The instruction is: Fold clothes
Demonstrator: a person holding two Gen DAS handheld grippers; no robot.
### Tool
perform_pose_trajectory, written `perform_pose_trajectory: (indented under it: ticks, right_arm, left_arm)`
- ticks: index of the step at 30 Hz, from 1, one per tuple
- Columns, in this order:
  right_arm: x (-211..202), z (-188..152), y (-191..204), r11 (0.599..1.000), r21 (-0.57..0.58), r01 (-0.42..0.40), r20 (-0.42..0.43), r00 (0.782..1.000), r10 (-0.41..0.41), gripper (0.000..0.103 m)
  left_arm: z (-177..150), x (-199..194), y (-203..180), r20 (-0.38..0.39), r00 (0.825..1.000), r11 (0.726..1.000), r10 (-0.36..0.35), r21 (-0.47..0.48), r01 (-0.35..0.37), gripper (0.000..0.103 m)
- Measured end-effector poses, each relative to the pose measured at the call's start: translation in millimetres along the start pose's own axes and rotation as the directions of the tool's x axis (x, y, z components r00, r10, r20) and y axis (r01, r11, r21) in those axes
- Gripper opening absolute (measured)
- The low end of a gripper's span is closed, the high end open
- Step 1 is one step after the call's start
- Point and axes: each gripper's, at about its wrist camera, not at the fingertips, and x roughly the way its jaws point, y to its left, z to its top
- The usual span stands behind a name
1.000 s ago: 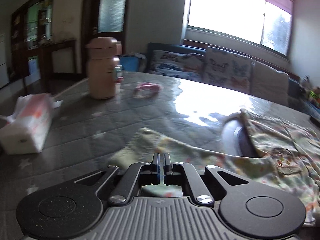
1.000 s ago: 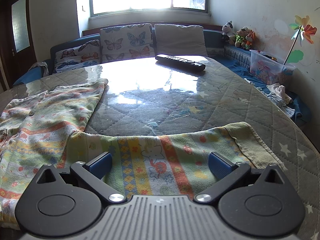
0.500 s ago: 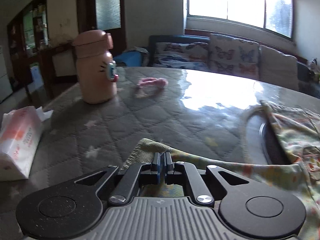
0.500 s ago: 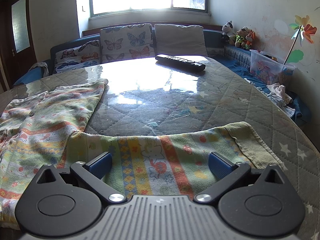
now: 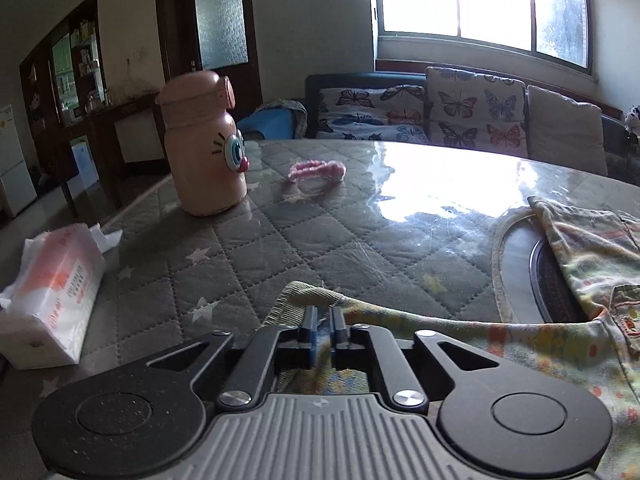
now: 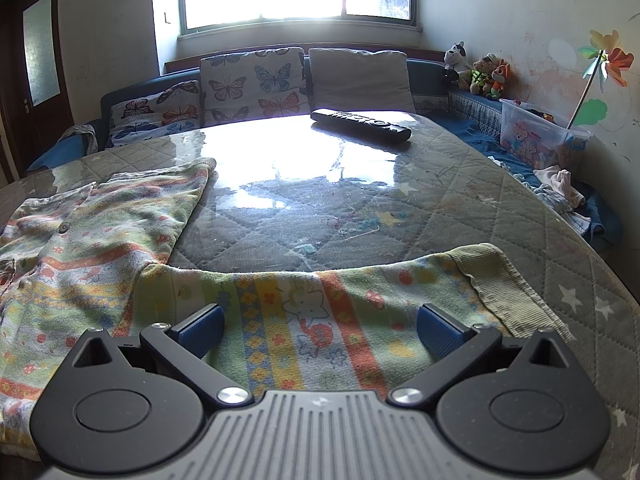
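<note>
The patterned shirt (image 6: 100,240) lies spread on the table (image 6: 440,208), its 2 sleeves stretched sideways: the left gripper (image 5: 323,330) is opening narrowly over one cuff (image 5: 296,296), the right gripper (image 6: 318,330) wide over the other sleeve (image 6: 340,304).

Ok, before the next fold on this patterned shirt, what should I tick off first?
1. Left gripper letting go of the ribbed sleeve cuff: jaws opening, cuff between them; ok.
2. Right gripper open above the other sleeve: ok.
3. Colourful patterned children's shirt flat: not ok, rumpled.
4. Black remote control off the shirt: ok.
5. Pink cat-face bottle away from the cuff: ok.
</note>
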Motion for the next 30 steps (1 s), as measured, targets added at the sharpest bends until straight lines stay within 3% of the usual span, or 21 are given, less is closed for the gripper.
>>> perform_pose_trajectory:
  ticks: [1,5,10,13,20,30]
  right_arm:
    - [0.0,0.0,0.0,1.000,0.000,0.000,0.000,1.000,0.000,0.103]
    - [-0.1,-0.1,0.0,1.000,0.000,0.000,0.000,1.000,0.000,0.103]
    - [-0.1,-0.1,0.0,1.000,0.000,-0.001,0.000,1.000,0.001,0.103]
    - [-0.1,-0.1,0.0,1.000,0.000,-0.001,0.000,1.000,0.001,0.103]
    - [-0.2,-0.2,-0.2,1.000,-0.001,-0.001,0.000,1.000,0.001,0.103]
    - [0.7,0.1,0.2,1.000,-0.004,0.001,-0.003,1.000,-0.001,0.103]
  left_arm:
    - [0.3,-5.9,-3.2,0.010,1.000,1.000,-0.015,0.004,0.015,0.030]
    - [-0.8,-31.3,-29.7,0.032,0.991,0.991,-0.129,0.049,0.128,0.034]
    - [-11.5,-55.5,-80.3,0.012,0.954,0.946,-0.299,0.136,0.294,0.051]
    - [-21.4,-62.2,-107.5,0.000,0.940,0.921,-0.342,0.200,0.335,0.054]
    - [-41.9,-56.9,-121.1,-0.060,0.937,0.906,-0.344,0.242,0.348,0.054]
    - [-56.4,-66.5,-83.0,-0.048,0.954,0.931,-0.294,0.211,0.298,0.063]
